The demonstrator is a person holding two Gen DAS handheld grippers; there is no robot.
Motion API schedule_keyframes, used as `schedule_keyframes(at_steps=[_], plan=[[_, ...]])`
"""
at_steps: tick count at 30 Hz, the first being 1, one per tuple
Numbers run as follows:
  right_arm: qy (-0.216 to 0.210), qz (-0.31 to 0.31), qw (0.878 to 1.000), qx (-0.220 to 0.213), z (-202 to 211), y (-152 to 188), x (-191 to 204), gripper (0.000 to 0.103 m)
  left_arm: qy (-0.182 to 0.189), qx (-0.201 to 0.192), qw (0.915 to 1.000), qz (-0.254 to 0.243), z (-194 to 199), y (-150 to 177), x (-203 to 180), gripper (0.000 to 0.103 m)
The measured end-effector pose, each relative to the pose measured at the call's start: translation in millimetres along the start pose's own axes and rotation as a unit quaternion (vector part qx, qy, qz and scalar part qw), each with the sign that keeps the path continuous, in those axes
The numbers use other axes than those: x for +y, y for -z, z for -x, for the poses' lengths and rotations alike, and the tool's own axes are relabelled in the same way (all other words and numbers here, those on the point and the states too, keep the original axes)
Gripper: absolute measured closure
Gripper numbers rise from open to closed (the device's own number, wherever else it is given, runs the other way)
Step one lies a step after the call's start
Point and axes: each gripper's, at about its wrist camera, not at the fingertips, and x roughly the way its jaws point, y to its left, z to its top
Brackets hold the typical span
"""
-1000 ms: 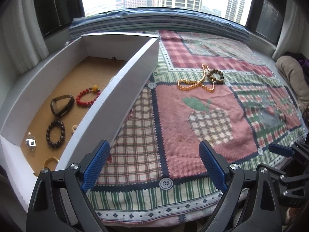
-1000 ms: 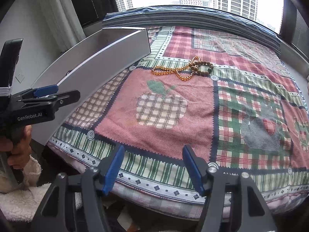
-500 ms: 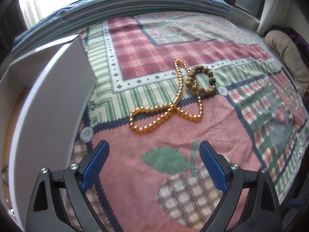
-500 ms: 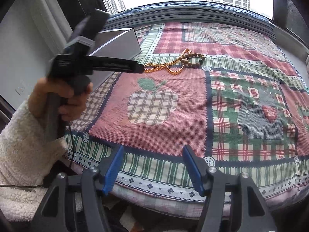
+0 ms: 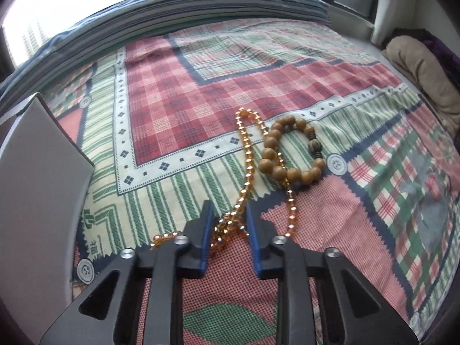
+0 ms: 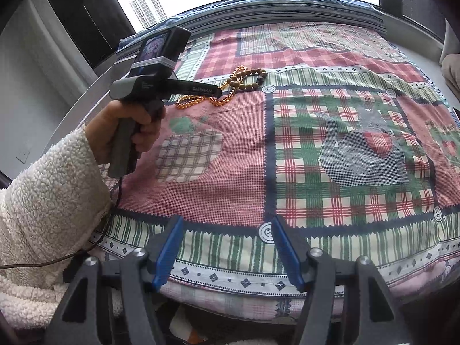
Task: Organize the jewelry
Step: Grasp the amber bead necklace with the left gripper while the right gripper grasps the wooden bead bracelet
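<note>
An amber bead necklace (image 5: 245, 155) lies in loops on the patchwork cloth (image 5: 178, 109). A brown wooden bead bracelet (image 5: 290, 152) rests over its far loop. My left gripper (image 5: 228, 224) is down on the cloth, its blue jaws closed in on the near strands of the necklace. The right wrist view shows the necklace (image 6: 198, 99), the bracelet (image 6: 247, 79) and the left gripper (image 6: 214, 90) at the far left. My right gripper (image 6: 227, 250) is open and empty above the cloth's near edge.
The white wall of the storage box (image 5: 37, 189) stands at the left, close to the necklace. A beige cushion (image 5: 422, 74) lies at the far right. A window ledge (image 5: 201, 8) runs along the back. A cable (image 6: 57, 261) hangs from the left hand.
My left gripper has moved forward and down onto the necklace, and its jaws have closed from wide open onto the near strands. The right gripper has stayed open near the front edge.
</note>
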Motion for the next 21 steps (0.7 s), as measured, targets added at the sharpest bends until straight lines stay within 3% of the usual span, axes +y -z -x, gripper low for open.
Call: schedule_keyframes(at_steps=[2, 3, 8, 12, 17, 21], plan=[[0.001, -0.001, 1.000, 0.000, -0.1, -1.7, -0.4, 0.039, 0.001, 0.000, 1.0000, 0.004, 4.5, 2.9, 1.1, 0.090], [0.000, -0.002, 1.000, -0.001, 0.7, -2.9, -0.3, 0.039, 0.004, -0.002, 0.9999, 0.009, 9.8, 6.0, 3.6, 0.098], [-0.015, -0.004, 1.000, -0.003, 8.9, -14.2, -2.3, 0.039, 0.024, 0.028, 0.9962, 0.079, 36.7, 42.4, 33.1, 0.098], [-0.049, -0.005, 0.999, 0.005, 8.6, -55.9, -10.8, 0.039, 0.017, 0.050, 0.9918, 0.117, 60.3, 91.7, 56.3, 0.098], [-0.061, -0.071, 0.994, 0.058, -52.8, -136.6, -35.7, 0.039, 0.017, 0.044, 0.9902, 0.131, 86.6, 127.7, 62.3, 0.098], [-0.055, -0.156, 0.981, 0.100, -126.0, -183.8, -55.3, 0.039, 0.002, 0.034, 0.9932, 0.111, 94.1, 136.6, 53.1, 0.098]])
